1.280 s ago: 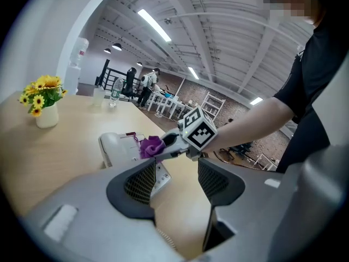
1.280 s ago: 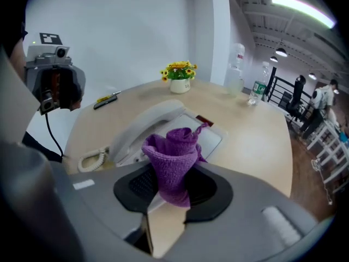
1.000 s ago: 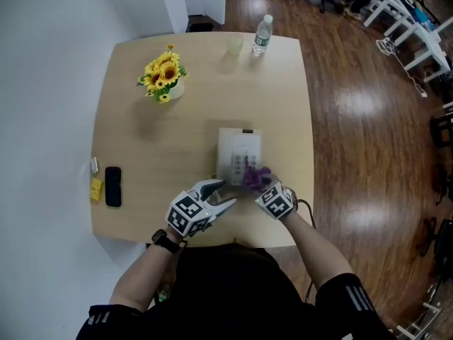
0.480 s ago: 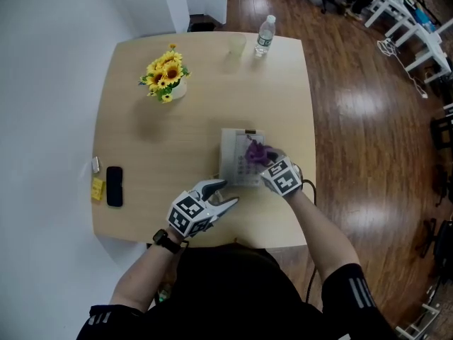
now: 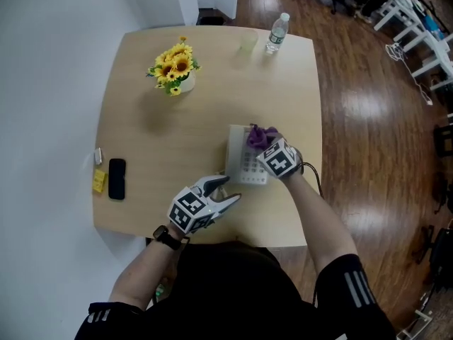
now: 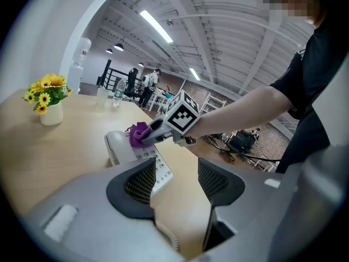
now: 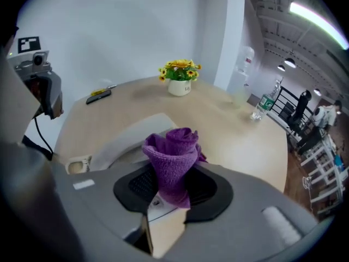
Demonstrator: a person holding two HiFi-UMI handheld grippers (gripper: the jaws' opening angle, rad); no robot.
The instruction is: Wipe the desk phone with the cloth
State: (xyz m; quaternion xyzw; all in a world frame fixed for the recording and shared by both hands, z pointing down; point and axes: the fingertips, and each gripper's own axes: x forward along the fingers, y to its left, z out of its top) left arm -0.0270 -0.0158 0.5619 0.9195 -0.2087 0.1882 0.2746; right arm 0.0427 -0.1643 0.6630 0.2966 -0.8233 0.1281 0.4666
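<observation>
While our right gripper [image 7: 173,192] clamps the purple cloth [image 7: 173,149] between its jaws, the bunched top of the cloth sticks out past them and presses on the far right part of the desk phone [image 5: 243,165], above the keypad. We see the pale phone lying on the near right part of the table [image 5: 141,126], its handset along the left side and its keys toward us. Our left gripper [image 6: 174,182] has its jaws spread apart with nothing between them; only bare tabletop, the edge of the keypad and a coiled cord [image 6: 165,234] show in the gap. It sits just beside the phone's near left corner, and we cannot tell whether a jaw tip touches it. Farther out, a black phone [image 5: 117,178] and a yellow note [image 5: 99,181] lie side by side at the table's left edge. A vase of sunflowers [image 5: 175,68] stands toward the far left, well apart from the desk phone. At the far edge a pale cup [image 5: 248,42] stands near a water bottle [image 5: 277,32]. Beyond the table's right side runs a glossy wooden floor [image 5: 368,119].
</observation>
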